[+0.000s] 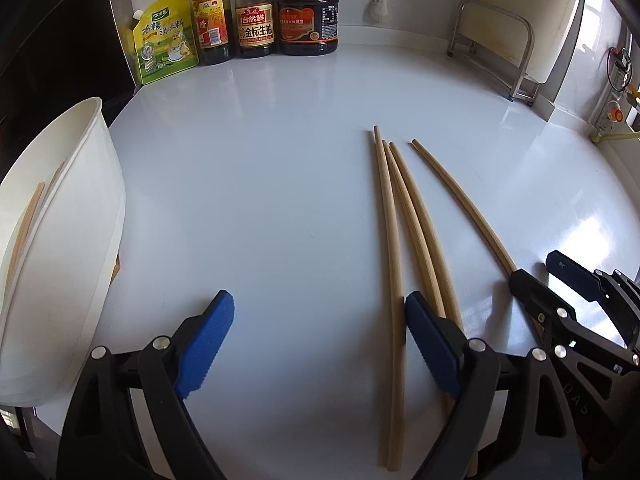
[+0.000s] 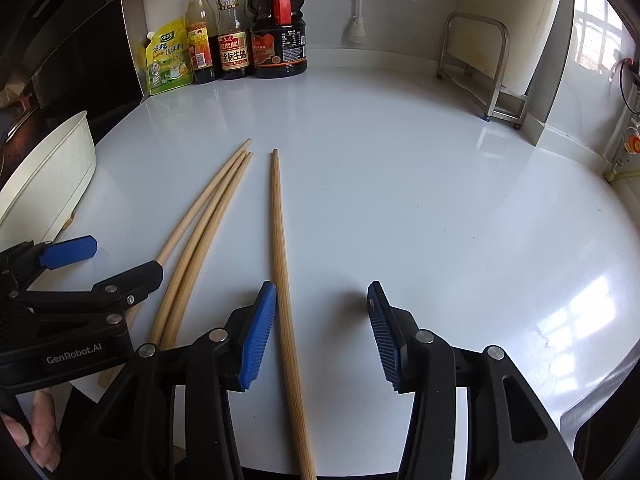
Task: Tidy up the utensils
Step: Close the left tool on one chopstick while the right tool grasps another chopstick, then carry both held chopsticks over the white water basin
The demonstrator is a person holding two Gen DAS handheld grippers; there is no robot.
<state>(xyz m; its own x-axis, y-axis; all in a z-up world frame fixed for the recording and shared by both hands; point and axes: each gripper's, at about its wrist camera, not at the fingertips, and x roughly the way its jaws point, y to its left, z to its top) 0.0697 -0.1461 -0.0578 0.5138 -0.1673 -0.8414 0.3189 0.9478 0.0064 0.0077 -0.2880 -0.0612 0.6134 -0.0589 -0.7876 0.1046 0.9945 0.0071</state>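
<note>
Several long wooden chopsticks lie on the white counter. A close group (image 1: 404, 216) of three lies together, also in the right wrist view (image 2: 200, 220). A single chopstick (image 2: 282, 264) lies apart to their right; it also shows in the left wrist view (image 1: 460, 200). My left gripper (image 1: 320, 340) is open and empty, its right finger over the group. My right gripper (image 2: 322, 332) is open, jaws either side of the single chopstick, which lies close by the left pad. A white holder (image 1: 72, 220) at left has chopsticks inside.
Sauce bottles (image 1: 256, 12) and a yellow seasoning pouch (image 1: 166, 40) stand along the back wall. A metal rack (image 1: 496, 44) stands at the back right. The white holder also shows at the left of the right wrist view (image 2: 52, 176).
</note>
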